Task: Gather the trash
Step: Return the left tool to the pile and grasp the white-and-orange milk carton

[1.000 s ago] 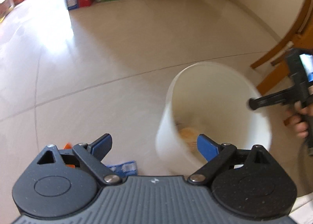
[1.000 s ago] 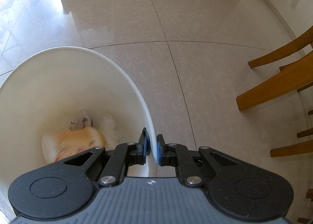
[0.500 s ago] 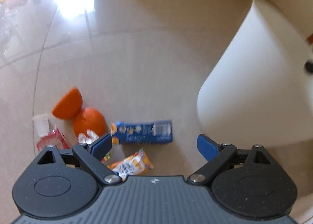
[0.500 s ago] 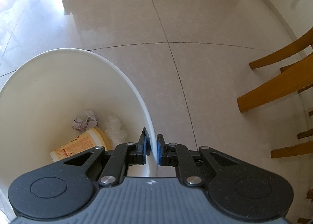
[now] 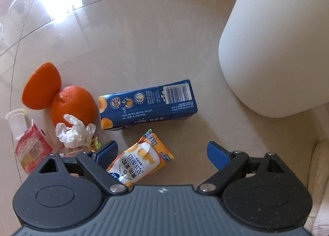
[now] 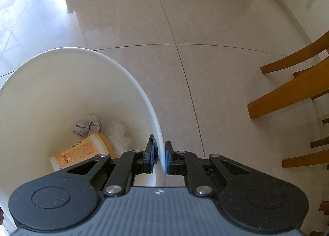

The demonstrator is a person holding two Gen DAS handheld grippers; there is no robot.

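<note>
A: Hovering low over the floor, the left gripper has its jaws spread wide and empty. Nearest is the pouch, lying flat between the blue pads, closer to the left one, its bottom end hidden under the gripper body.

B: Which way does it run?

A: Its long axis goes diagonally, from the lower left under the gripper up to the right; the crimped top end points up and right, toward the carton. The jaws open roughly left to right, so they would close across it at a slant. I judge a small twist of the wrist would square them up.

B: And beyond it?

A: The carton lies on its side just past the pouch, long axis nearly left to right, barcode end to the right toward the bin. Left of it sit a crumpled tissue, two orange pieces touching each other, a red packet and a small clear cup.

B: The other hand?

A: The right gripper is clamped on the bin's rim, one pad inside the wall, one outside. Inside lie a cup, a paper ball and a white wad. Past it is tiled floor, then chair legs at right.

B: So the left one picks?

A: It is the free one and right over the litter; the bin stands just to its right, so I judge the carry is short.
</note>
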